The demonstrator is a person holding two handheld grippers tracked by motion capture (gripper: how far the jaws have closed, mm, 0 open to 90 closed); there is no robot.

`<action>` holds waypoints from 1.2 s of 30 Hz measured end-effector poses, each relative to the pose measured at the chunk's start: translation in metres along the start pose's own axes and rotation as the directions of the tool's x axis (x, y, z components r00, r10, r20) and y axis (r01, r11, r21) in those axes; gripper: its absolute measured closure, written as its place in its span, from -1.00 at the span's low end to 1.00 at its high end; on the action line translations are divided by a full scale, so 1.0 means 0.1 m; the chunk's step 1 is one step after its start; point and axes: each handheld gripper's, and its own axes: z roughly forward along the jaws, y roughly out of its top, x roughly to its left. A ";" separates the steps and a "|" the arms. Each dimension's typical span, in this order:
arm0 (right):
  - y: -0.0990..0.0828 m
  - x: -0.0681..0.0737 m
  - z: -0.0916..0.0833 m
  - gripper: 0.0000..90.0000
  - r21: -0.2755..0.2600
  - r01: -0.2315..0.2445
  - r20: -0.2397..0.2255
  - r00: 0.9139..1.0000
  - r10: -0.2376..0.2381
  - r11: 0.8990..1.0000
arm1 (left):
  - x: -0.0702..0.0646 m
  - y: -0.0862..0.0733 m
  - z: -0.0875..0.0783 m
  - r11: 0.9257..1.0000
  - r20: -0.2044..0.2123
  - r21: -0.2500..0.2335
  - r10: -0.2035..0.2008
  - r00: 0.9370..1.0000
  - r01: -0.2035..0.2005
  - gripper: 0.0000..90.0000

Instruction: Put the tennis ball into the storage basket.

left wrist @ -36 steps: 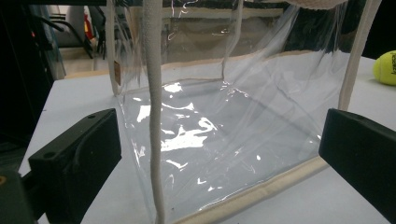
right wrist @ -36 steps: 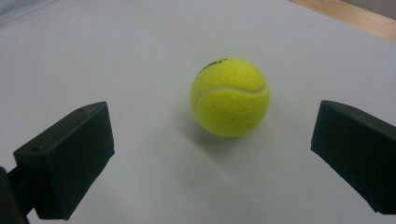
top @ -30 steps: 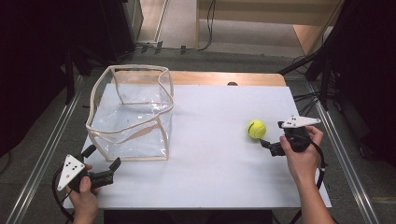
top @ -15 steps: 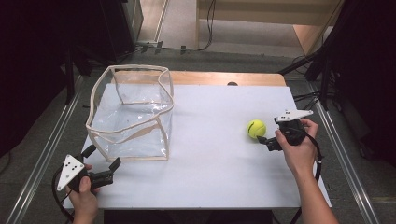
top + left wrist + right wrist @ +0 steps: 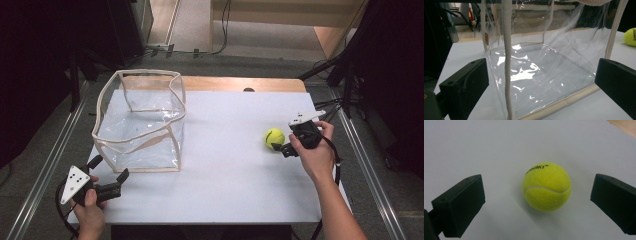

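Two grippers ready: right gripper (image 5: 537,202) jaws wide, tennis ball (image 5: 546,186) centred just ahead between them, untouched, lined up for a grab. Left gripper (image 5: 541,87) jaws wide too, facing clear bag (image 5: 544,65), likely to steady it.

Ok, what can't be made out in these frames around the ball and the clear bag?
- Tennis ball: cut off by the right edge in the left gripper view.
- Clear bag: top cropped there.
- Right claw: tips too small in the high view to judge contact.
- Ball print: partly curved away.
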 end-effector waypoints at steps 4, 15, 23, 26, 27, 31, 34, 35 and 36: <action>0.04 -0.01 0.05 -1.00 0.025 0.011 -0.008 1.000 -0.011 1.000 | 0.00 0.00 0.00 1.000 0.000 0.000 -0.001 1.000 0.001 -1.00; 0.07 -0.05 0.19 -1.00 0.085 0.028 -0.029 0.999 -0.025 0.996 | 0.00 0.00 0.00 1.000 0.001 -0.001 -0.001 1.000 0.001 -1.00; 0.11 -0.09 0.29 -1.00 0.121 0.025 -0.043 0.999 -0.020 0.992 | 0.00 0.00 0.00 1.000 0.003 -0.001 -0.002 1.000 0.002 -1.00; 0.11 -0.11 0.34 -1.00 0.143 0.019 -0.045 0.999 -0.013 0.990 | 0.00 0.00 0.00 1.000 0.002 -0.002 -0.001 1.000 0.001 -1.00; 0.11 -0.11 0.34 -1.00 0.143 0.019 -0.045 0.999 -0.013 0.990 | 0.00 0.00 0.00 1.000 0.002 -0.001 -0.001 1.000 0.001 -1.00; 0.11 -0.15 0.38 -1.00 0.159 0.013 -0.051 0.999 -0.005 0.987 | 0.00 0.00 0.00 1.000 0.003 0.000 -0.001 1.000 0.001 -1.00; 0.11 -0.18 0.40 -1.00 0.175 0.013 -0.057 0.998 -0.003 0.984 | 0.00 0.00 0.00 1.000 0.004 0.000 -0.001 1.000 0.001 -1.00; 0.11 -0.18 0.40 -1.00 0.175 0.013 -0.057 0.998 -0.003 0.984 | 0.00 0.00 0.00 1.000 0.004 0.000 -0.001 1.000 0.001 -1.00; 0.11 -0.19 0.42 -1.00 0.188 0.011 -0.057 0.998 0.000 0.982 | 0.00 0.00 0.00 1.000 0.003 -0.001 -0.002 1.000 0.002 -1.00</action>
